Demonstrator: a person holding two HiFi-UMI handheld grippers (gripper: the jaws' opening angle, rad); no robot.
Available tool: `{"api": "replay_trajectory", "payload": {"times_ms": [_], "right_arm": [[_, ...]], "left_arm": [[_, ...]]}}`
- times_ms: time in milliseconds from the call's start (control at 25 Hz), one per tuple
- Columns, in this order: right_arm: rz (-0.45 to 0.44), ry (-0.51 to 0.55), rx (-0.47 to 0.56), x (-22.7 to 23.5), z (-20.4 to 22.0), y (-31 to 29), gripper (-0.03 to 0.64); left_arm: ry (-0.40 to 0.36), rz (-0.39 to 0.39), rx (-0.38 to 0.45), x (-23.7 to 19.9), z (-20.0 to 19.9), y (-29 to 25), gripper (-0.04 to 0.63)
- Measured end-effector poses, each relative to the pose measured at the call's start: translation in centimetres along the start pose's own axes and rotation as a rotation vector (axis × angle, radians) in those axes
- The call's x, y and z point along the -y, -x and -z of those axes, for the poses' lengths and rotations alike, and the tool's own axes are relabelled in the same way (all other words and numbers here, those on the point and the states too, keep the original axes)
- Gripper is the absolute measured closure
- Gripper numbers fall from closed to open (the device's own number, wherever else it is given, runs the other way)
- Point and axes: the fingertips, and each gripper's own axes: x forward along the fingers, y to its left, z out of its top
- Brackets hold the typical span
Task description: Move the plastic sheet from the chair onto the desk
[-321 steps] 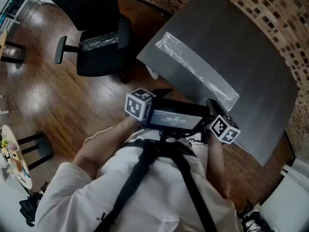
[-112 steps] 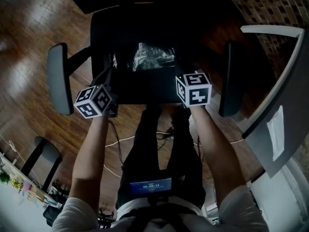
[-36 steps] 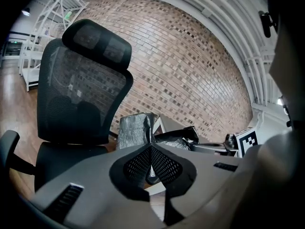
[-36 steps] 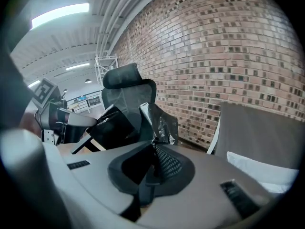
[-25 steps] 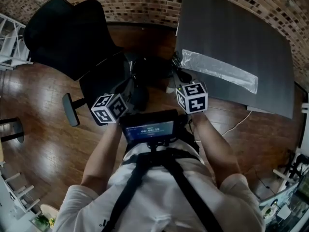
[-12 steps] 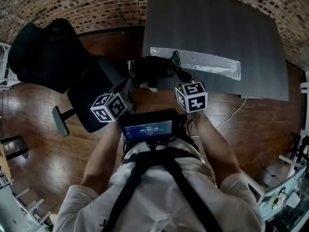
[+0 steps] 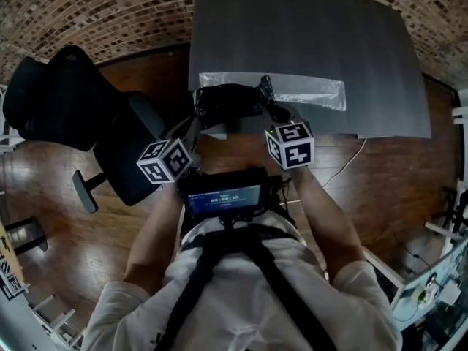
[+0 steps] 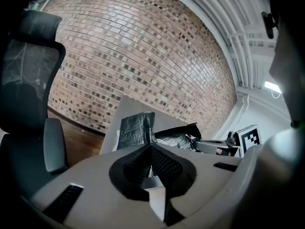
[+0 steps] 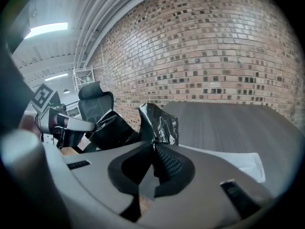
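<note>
A crumpled black plastic sheet [image 7: 230, 101] hangs stretched between my two grippers, just over the near edge of the grey desk [image 7: 307, 35]. My left gripper [image 7: 196, 117] is shut on the sheet's left end [image 8: 136, 129]. My right gripper [image 7: 266, 93] is shut on its right end [image 9: 157, 120]. In the left gripper view the sheet bunches toward the right gripper [image 8: 217, 147]. The black office chair [image 7: 66, 101] stands to the left with nothing showing on its seat.
A long clear plastic sheet [image 7: 307, 92] lies flat along the desk's front edge, right behind the black one, and shows in the right gripper view [image 9: 238, 161]. A brick wall [image 7: 110, 6] runs behind. A cable [image 7: 344, 168] trails on the wooden floor.
The view has swung: the desk now sits straight ahead and the chair has slid further left. Both grippers keep hold of the black sheet, now at the desk's front edge.
</note>
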Motion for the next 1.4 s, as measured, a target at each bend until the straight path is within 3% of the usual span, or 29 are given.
{"api": "replay_trajectory", "payload": {"times_ms": [320,680,1040,1400], "right_arm": [[0.084,-0.078,0.007,3.4,0.4,1.1,0.612],[0.181,-0.114,-0.009,6.4,-1.4,-1.8,0.613],[0.266,-0.119,-0.007,8.5,-1.7,-1.3,0.613],[0.274,-0.129,-0.03,12.7,-1.1,-1.4,0.612]], "left_arm": [[-0.036,0.071,-0.056,2.1,-0.2,-3.0,0.594],[-0.056,0.145,-0.114,0.3,-2.4,-8.6,0.594],[-0.08,0.195,-0.138,0.2,-3.1,-10.8,0.594],[-0.096,0.155,-0.14,1.0,-3.2,-13.9,0.594]]}}
